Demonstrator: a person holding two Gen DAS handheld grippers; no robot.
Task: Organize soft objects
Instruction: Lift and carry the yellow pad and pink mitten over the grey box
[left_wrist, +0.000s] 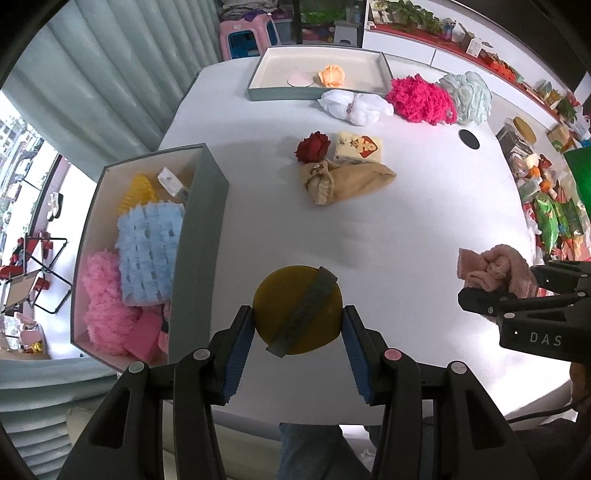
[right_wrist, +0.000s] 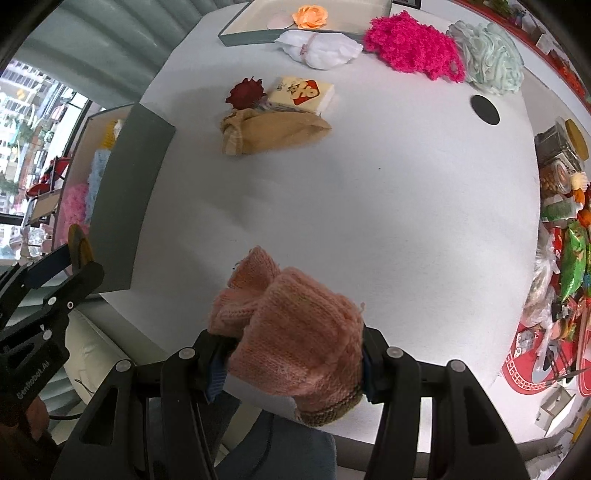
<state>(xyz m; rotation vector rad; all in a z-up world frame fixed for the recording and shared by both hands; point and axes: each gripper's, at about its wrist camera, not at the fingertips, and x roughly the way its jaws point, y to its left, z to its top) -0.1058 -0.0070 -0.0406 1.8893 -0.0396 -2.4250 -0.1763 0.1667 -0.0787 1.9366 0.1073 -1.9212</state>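
Observation:
My left gripper (left_wrist: 298, 320) is shut on a round yellow sponge (left_wrist: 291, 299) with a grey strap, held above the white table (left_wrist: 406, 229) beside the grey box (left_wrist: 201, 236). The box holds pink, blue and yellow fluffy items (left_wrist: 147, 243). My right gripper (right_wrist: 291, 360) is shut on a pink knitted cloth (right_wrist: 291, 325), also in the left wrist view (left_wrist: 491, 269). A red rose (left_wrist: 313, 147), a tissue pack (left_wrist: 358, 147) and a tan cloth (left_wrist: 343, 181) lie mid-table.
A shallow tray (left_wrist: 258, 79) at the far edge holds an orange flower (left_wrist: 331, 75) and a pink pad (left_wrist: 301, 79). White (left_wrist: 354, 105), magenta (left_wrist: 419, 98) and pale green (left_wrist: 469, 96) fluffy items lie near it. Cluttered shelves stand at the right.

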